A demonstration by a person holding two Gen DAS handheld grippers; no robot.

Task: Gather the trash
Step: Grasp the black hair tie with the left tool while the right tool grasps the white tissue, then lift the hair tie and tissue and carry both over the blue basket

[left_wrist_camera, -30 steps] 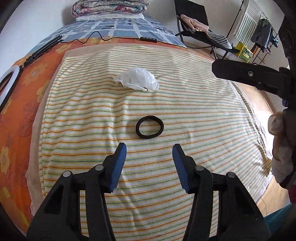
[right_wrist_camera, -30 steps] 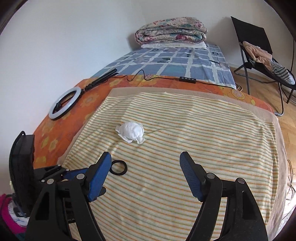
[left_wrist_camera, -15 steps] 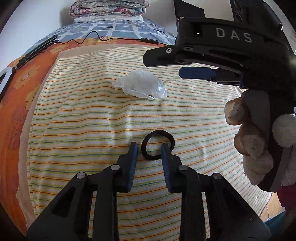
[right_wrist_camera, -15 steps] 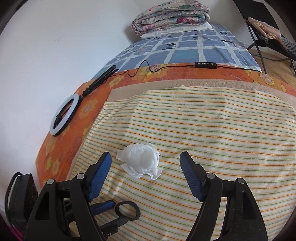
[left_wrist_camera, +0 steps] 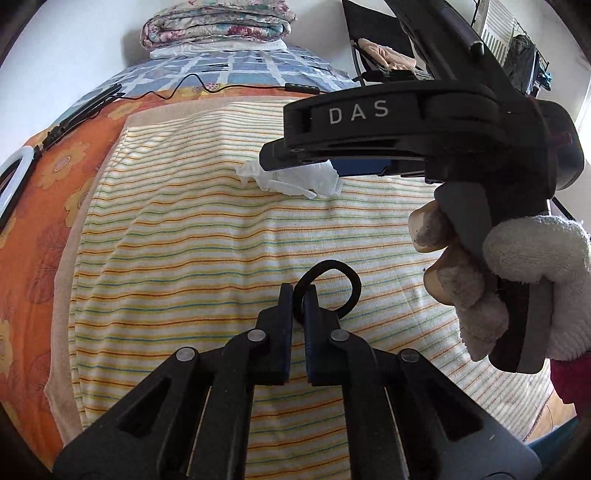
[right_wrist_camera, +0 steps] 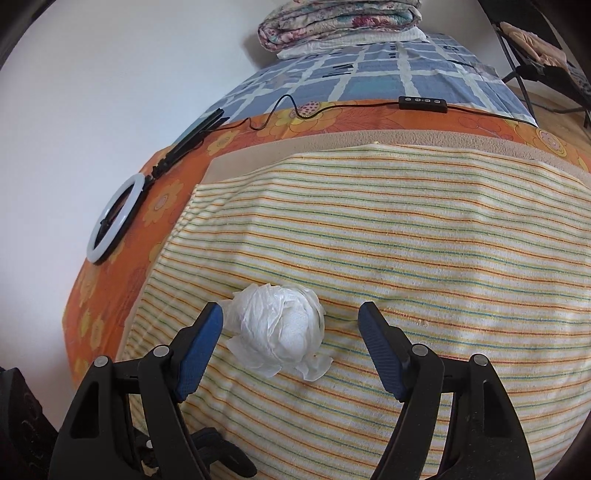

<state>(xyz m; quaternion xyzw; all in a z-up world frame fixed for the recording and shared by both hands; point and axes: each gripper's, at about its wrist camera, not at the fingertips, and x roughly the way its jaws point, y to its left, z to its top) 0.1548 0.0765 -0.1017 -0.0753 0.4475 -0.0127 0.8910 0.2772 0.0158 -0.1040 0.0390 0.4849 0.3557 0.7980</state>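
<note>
A black ring (left_wrist_camera: 343,280) lies on the striped towel (left_wrist_camera: 184,240) on the bed. My left gripper (left_wrist_camera: 298,295) is shut on the ring's left side, right at the towel. A crumpled white tissue (right_wrist_camera: 280,328) lies farther up the towel; it also shows in the left wrist view (left_wrist_camera: 295,181), partly behind the right gripper's body. My right gripper (right_wrist_camera: 291,332) is open, with its fingers on either side of the tissue, not touching it.
A ring light (right_wrist_camera: 114,218) on a black stand, a cable and a remote (right_wrist_camera: 423,103) lie on the orange sheet beyond the towel. Folded blankets (right_wrist_camera: 340,22) are stacked at the bed's head. A black chair (left_wrist_camera: 376,40) stands to the right.
My left gripper moved forward and closed on the black ring. My right gripper moved forward and down until its open fingers straddle the tissue.
</note>
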